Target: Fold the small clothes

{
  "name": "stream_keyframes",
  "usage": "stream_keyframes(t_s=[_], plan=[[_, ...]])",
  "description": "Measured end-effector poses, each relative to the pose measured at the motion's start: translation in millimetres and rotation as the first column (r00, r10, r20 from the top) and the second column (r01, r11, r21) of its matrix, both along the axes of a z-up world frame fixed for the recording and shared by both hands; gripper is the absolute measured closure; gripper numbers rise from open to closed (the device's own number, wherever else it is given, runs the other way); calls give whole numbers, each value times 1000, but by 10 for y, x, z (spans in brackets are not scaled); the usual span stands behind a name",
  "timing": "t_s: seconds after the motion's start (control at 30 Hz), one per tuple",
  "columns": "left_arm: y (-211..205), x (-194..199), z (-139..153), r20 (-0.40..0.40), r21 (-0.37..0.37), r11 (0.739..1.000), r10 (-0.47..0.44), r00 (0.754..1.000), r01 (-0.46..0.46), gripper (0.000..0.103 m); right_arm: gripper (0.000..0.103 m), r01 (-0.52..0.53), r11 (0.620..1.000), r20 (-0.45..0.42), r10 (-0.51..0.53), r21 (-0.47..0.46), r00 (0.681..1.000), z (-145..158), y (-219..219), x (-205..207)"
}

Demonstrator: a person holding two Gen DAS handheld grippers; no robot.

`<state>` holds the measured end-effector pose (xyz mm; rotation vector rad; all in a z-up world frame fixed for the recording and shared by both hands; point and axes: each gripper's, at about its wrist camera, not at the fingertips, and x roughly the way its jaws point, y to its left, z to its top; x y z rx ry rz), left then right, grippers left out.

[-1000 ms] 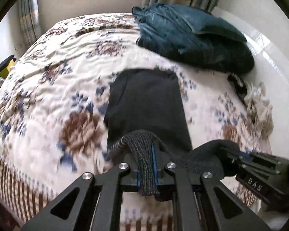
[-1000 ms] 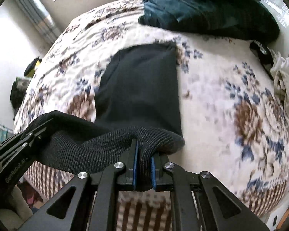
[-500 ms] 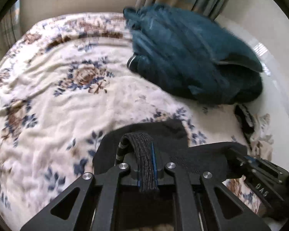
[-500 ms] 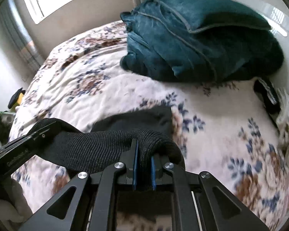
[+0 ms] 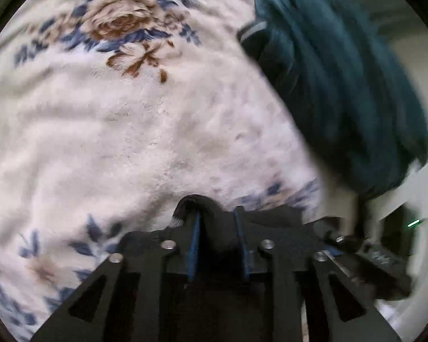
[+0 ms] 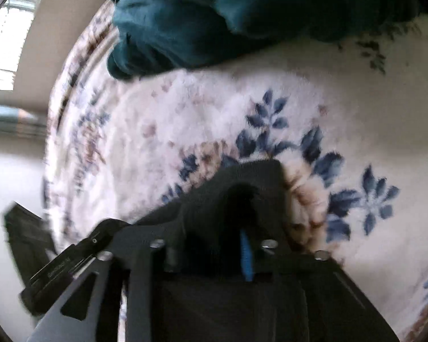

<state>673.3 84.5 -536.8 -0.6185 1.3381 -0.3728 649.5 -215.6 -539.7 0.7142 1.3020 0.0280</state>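
The dark knit garment (image 5: 271,219) is lying low on the bed (image 5: 128,131), near the camera in both wrist views, its far edge doubled over toward the teal blanket (image 5: 342,79) but well short of it. It's handling as soft, light, floppy cloth w/ a thicker ribbed hem: no stiffness, it's sagging wherever it isn't held, and the fleecy bedcover is prob. gripping it a bit, so it's not sliding. Best hold is judged to be the two hem corners, one per side, pinching through both layers so the fold keeps square; mid-cloth grabs would just bunch it. Left gripper (image 5: 218,228): jaws have just been opening and are standing apart, blue pads visible, a hump of hem sitting loose between them, not pinched. Right gripper (image 6: 228,219): jaws have just been opening too, apart, w/ a ridge of cloth between them; only one blue pad is showing and the frame is blurred, so the cloth looks released, but I can't be sure it's fully free. Count: one garment being folded, one teal blanket, one bed, two grippers; each gripper is showing at the edge of the other's view. No other small clothes are showing in these views.
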Motion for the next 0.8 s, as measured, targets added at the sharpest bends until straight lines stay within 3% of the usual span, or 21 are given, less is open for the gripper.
stream_keyframes(t_s=[0.07,0.1,0.17,0.23,0.33,0.37,0.4,0.43,0.47,0.6,0.7,0.77,0.8], plan=[[150,-75,73,18,-58,997,49,999,-48,67,48,-1,1000,44,0,22,999,110,-103,-70],[240,-140,142,43,-46,996,79,996,-77,58,41,8,1000,75,-10,22,997,187,-185,-124],[259,-177,218,84,22,997,66,994,-68,47,40,-2,1000,90,4,-17,996,295,-227,-181],[117,-174,220,109,124,992,-25,994,11,46,40,-47,996,83,53,-73,995,313,-208,-206],[-224,-95,43,78,247,955,-191,979,166,47,40,-140,980,26,145,-139,989,146,-76,-155],[-304,-56,-51,59,272,942,-222,973,198,50,40,-158,977,5,160,-146,987,63,-31,-130],[-383,-45,-126,66,298,930,-246,967,216,80,41,-176,974,-20,175,-142,984,-57,32,-91],[-431,-30,-179,61,325,916,-269,961,235,95,62,-178,973,-32,175,-144,984,-128,52,-83],[-433,-37,-175,67,335,913,-270,961,233,96,79,-179,972,-33,176,-150,984,-179,88,-79],[-146,-163,143,167,306,940,-209,964,151,96,88,-168,958,52,185,-234,981,43,230,-153],[53,-134,-109,70,293,942,-189,979,161,91,88,-194,943,72,221,-271,973,91,322,-135],[231,-112,-198,8,188,974,-126,992,122,84,86,-233,927,6,246,-294,969,-56,374,-59],[293,-132,-148,13,173,978,-117,993,113,79,82,-250,921,-27,253,-300,967,-106,383,-30]])
